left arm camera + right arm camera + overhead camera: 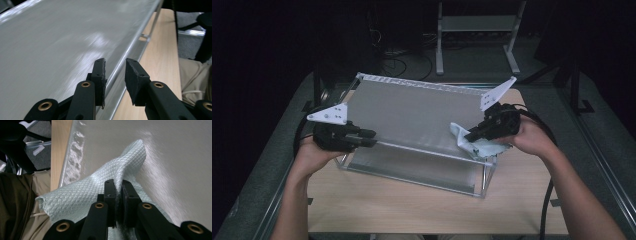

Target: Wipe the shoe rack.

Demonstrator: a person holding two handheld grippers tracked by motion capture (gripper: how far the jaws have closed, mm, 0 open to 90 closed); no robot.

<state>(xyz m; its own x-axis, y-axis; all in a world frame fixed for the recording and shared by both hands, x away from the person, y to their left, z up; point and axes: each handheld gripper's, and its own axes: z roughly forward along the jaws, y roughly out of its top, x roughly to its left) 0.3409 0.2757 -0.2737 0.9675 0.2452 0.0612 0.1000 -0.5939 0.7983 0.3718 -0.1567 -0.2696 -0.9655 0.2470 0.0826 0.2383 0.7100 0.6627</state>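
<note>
near: right gripper [119, 185] jaws clamped on pale quilted cloth [100, 185], lying on near-right of grey shelf panel [412, 112] | left gripper [115, 72] jaws apart astride near-left rail [130, 48], not gripping | risk: unheld rack may slide when wiping starts

cloth [100, 192] edge cut off below

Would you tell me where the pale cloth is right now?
In the high view the cloth lies on the metal shelf's near right corner, pinched by the right gripper.
</note>
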